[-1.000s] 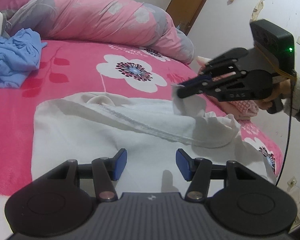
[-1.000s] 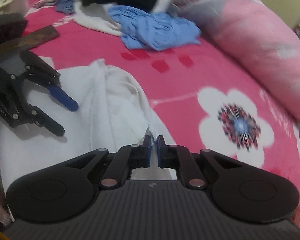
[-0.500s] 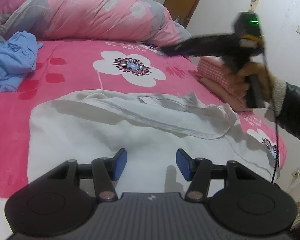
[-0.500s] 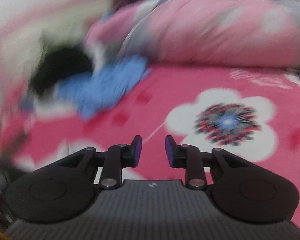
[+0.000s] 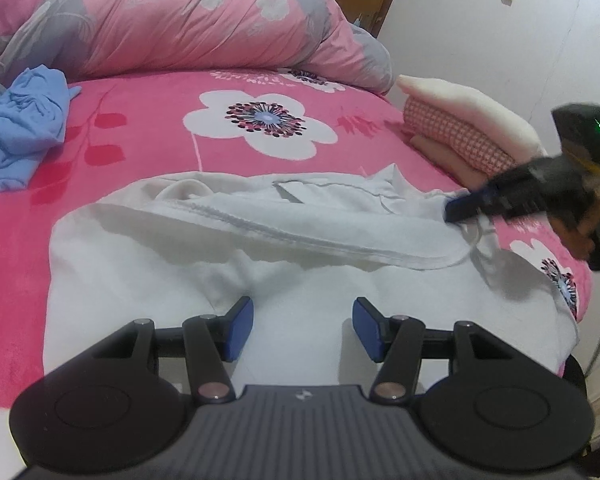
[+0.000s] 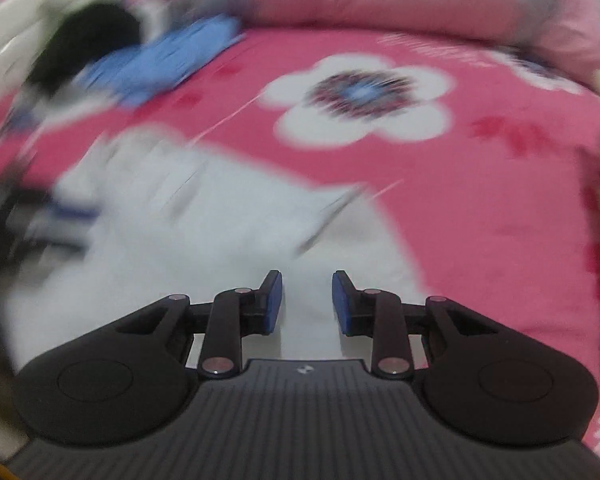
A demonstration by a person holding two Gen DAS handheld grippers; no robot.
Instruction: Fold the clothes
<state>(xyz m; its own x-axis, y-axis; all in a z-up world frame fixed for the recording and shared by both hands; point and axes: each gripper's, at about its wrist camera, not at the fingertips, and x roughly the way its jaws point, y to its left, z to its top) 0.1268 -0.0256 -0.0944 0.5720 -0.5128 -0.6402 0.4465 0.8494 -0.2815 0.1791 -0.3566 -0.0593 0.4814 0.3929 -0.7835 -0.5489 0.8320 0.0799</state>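
In the left wrist view, your left gripper (image 5: pixel 303 329) hangs half open, empty, over the white garment (image 5: pixel 260 240) on the bed (image 5: pixel 148 128). At three o'clock your right gripper (image 5: pixel 466 208) nears the folded flap and could drag it.

In the right wrist view, its jaws, just opened, hold nothing; the blur risks a misplaced grasp.

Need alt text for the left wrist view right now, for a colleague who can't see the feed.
A white garment, one edge folded over, lies on a pink floral bed cover, with the open, empty left claw just above it. The right claw, held in a hand at the right edge, reaches toward the garment's far corner. A blue garment lies crumpled at left.
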